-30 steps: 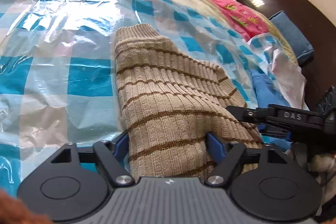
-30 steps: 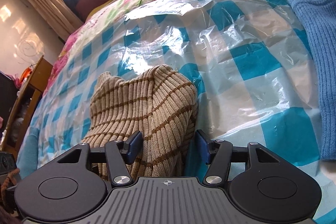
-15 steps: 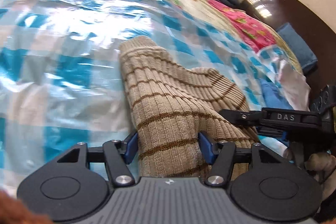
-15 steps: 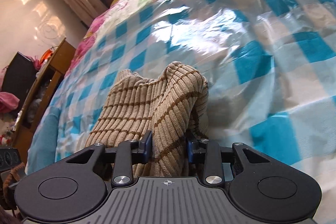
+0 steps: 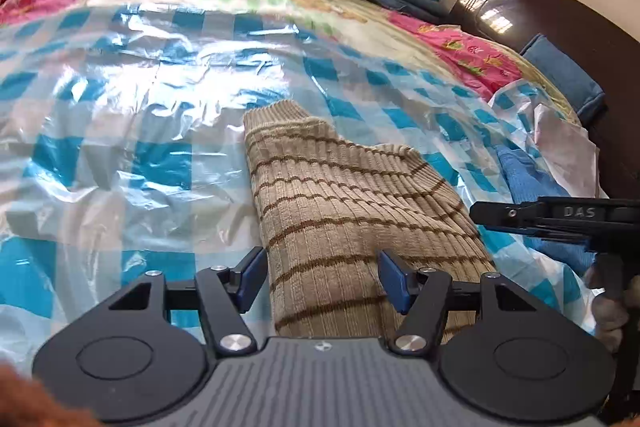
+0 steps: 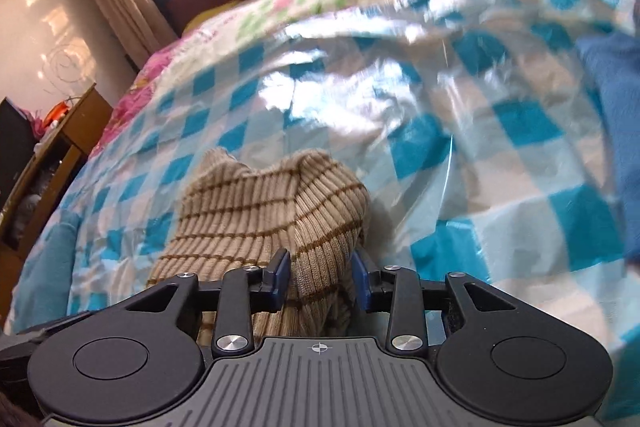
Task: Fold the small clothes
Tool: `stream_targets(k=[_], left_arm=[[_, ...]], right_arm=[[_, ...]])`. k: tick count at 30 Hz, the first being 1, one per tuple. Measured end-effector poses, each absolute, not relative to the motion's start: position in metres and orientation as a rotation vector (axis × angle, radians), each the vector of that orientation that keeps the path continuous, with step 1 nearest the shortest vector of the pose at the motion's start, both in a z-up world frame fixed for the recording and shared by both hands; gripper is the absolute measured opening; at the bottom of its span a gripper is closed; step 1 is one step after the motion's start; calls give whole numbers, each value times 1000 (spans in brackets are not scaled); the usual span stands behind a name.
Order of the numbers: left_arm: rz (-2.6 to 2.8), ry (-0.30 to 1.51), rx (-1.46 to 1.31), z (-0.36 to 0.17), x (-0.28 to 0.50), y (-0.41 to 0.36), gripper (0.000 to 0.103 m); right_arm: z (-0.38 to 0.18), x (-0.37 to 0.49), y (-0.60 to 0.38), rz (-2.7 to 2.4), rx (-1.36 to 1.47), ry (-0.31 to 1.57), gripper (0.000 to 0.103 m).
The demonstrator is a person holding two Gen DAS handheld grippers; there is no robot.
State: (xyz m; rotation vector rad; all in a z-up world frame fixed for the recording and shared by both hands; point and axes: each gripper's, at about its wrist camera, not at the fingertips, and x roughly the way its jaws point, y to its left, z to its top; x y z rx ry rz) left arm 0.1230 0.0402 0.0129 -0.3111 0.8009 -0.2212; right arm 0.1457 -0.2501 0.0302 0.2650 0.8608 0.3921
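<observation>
A small beige ribbed sweater point(image 5: 344, 203) with thin brown stripes lies on the blue-and-white checked plastic sheet point(image 5: 120, 131); its near end is raised off the sheet. My left gripper point(image 5: 322, 279) is shut on the near left part, one blue pad at the knit's edge and the other pressed into it. In the right wrist view the sweater point(image 6: 260, 211) is bunched into a fold, and my right gripper point(image 6: 320, 275) pinches that fold while its jaws are opening slightly. The right gripper point(image 5: 480, 215) also shows from the side in the left wrist view, beside the sweater's right edge.
A blue knitted garment point(image 5: 528, 183) lies to the right, also visible as a blue knit point(image 6: 616, 147) in the right wrist view. Crumpled white plastic point(image 5: 560, 143) sits beyond it. A floral bedspread point(image 5: 460, 43) borders the sheet, with a dark headboard point(image 5: 560, 19) right and a wooden shelf point(image 6: 64, 143) left.
Both grippers narrowed onto the sweater's near end and rose, tilting the views up toward the room. The sweater's near part lifted and bunched; the right jaws squeezed in, then eased a little.
</observation>
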Motion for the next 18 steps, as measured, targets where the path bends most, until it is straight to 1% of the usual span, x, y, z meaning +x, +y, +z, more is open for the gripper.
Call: stream_targets(k=[5,8,12,15,18], left_arm=[[-213,833,-290,2,108,32,65],[-214,864,-282,-8,101,26,65],[-230,889,-262,-13,94,20,65],[-233,894,-257,-14,90,18,65],[-230,892,-257,-14,86,19,65]], right_arm=[[34,115,-234,470,195,866,34],[15,112,-229,420,123,923,28],[-8,121,-240,346,118,965,28],[-3,125,-246,313,161,955,28],[11,113,-242,339,137,934,28]])
